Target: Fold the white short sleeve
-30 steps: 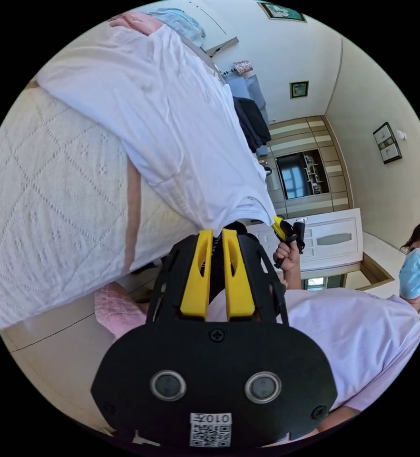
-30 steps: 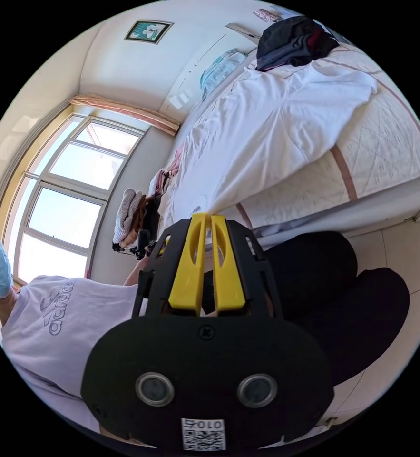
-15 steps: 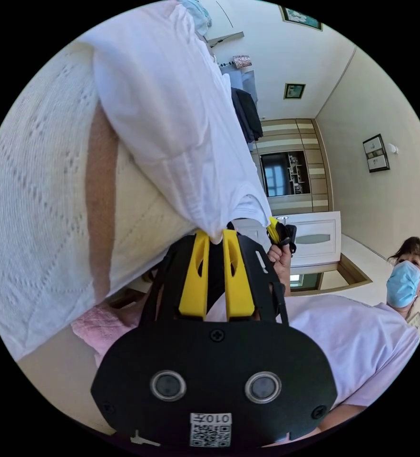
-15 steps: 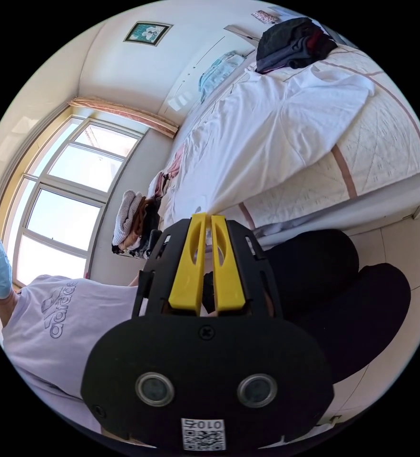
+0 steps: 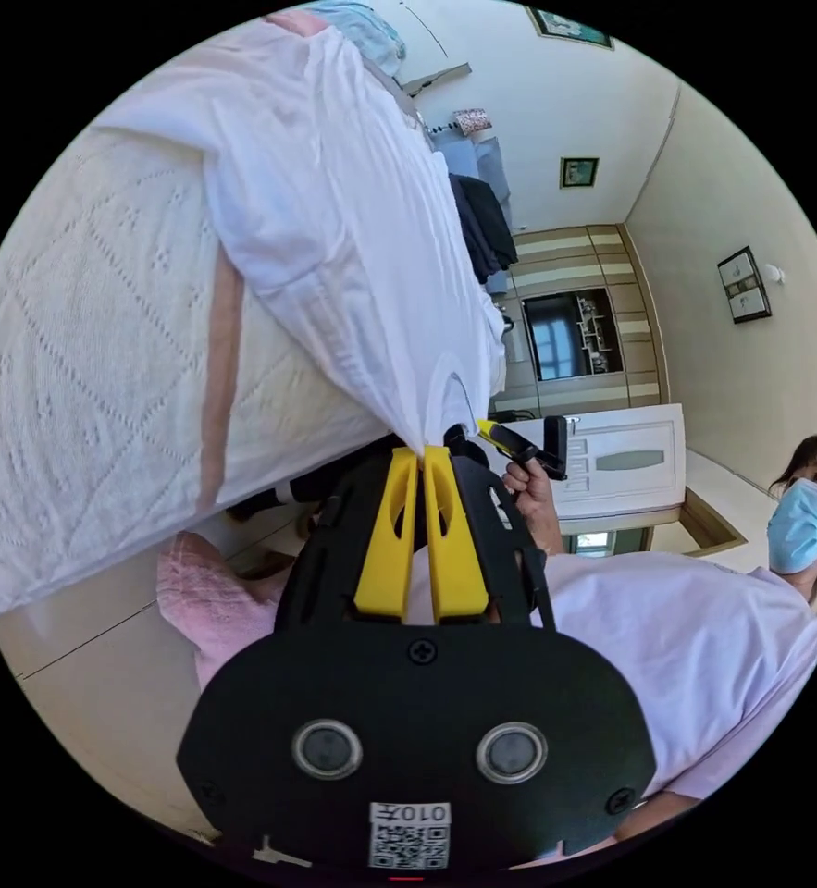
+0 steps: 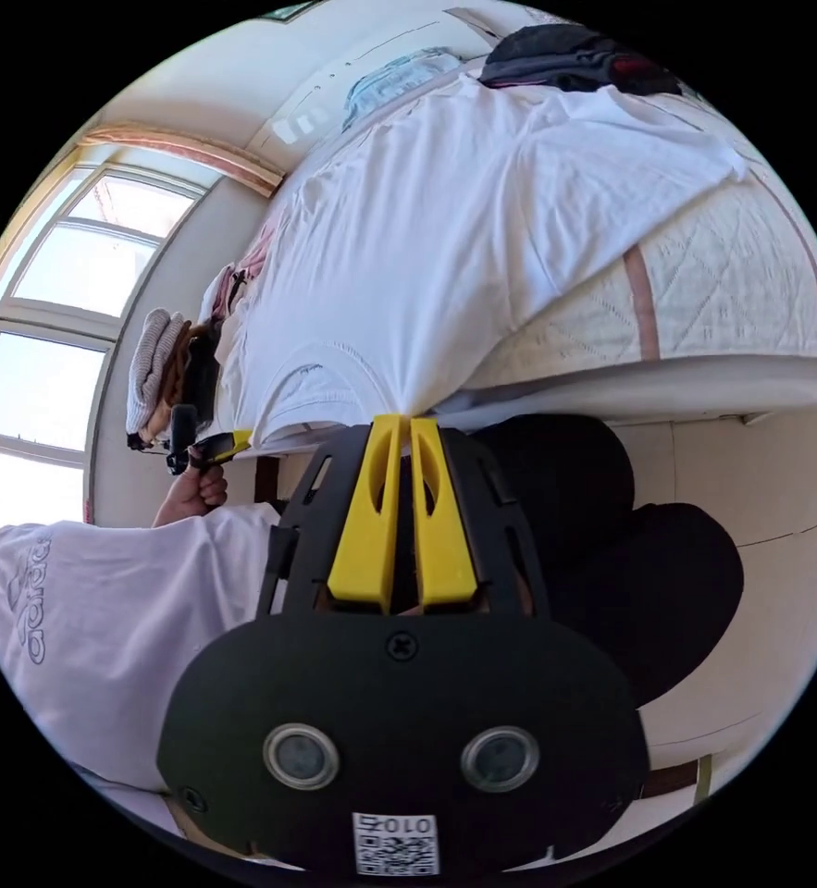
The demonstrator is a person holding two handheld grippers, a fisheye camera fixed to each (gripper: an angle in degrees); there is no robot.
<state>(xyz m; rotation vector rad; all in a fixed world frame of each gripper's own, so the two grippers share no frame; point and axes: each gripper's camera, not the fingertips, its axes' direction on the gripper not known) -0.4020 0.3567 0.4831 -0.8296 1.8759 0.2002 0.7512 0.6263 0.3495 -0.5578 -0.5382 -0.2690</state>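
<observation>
The white short sleeve shirt (image 5: 352, 231) lies spread over the bed and hangs off its near edge. My left gripper (image 5: 423, 450) is shut on the shirt's edge, the cloth pinched between both yellow jaws. In the right gripper view the same shirt (image 6: 445, 231) stretches across the bed with its collar (image 6: 320, 370) near the edge, and my right gripper (image 6: 399, 421) is shut on the cloth beside the collar. The right gripper (image 5: 519, 444) also shows in the left gripper view in the person's hand, and the left gripper (image 6: 206, 449) in the right gripper view.
The bed carries a cream quilted cover (image 5: 84, 351) with a tan stripe. Dark clothes (image 6: 565, 55) lie at its far end, more garments (image 6: 163, 370) are piled by the window. A pink cloth (image 5: 209, 601) lies on the floor. The person (image 5: 704, 638) stands close to the bed.
Both cameras have shifted. The shirt's near edge now stretches taut between the two grippers, its collar showing in the right gripper view; both grippers stay shut on it.
</observation>
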